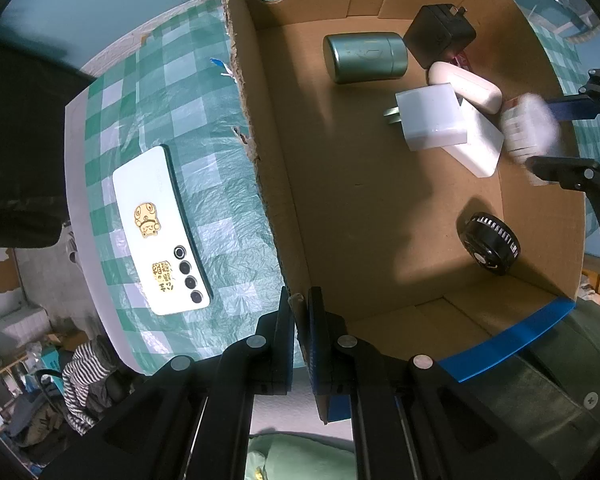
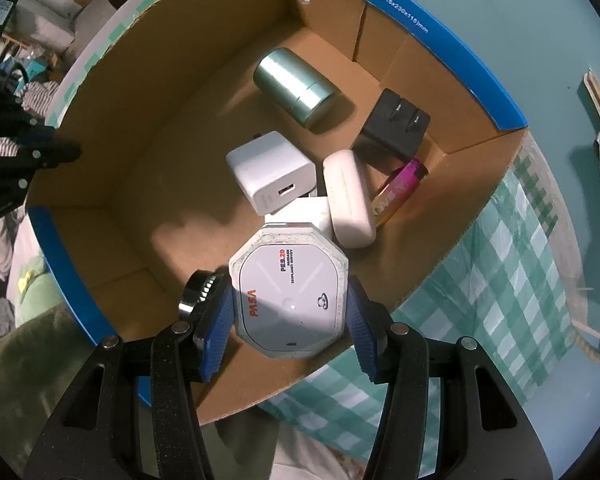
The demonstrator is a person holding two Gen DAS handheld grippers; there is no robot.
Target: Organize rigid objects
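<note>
My right gripper [image 2: 288, 310] is shut on a white octagonal power device [image 2: 288, 296] with orange lettering and holds it just above the inside of the cardboard box [image 2: 112, 128], pointing down. In the left wrist view the same gripper [image 1: 544, 134] shows at the right with the device blurred. My left gripper [image 1: 302, 320] is shut on the near wall of the box [image 1: 260, 128]. Inside lie a green tin [image 2: 296, 88], a black plug [image 2: 396, 128], a white case [image 2: 348, 200], a white charger [image 2: 270, 172] and a pink lighter [image 2: 400, 188].
A black round knob [image 1: 488, 244] lies in the box corner below the held device. A white phone [image 1: 160, 228] with gold stickers rests on the green checked cloth [image 1: 204, 128] outside the box. The box floor's left half [image 1: 340, 200] is bare.
</note>
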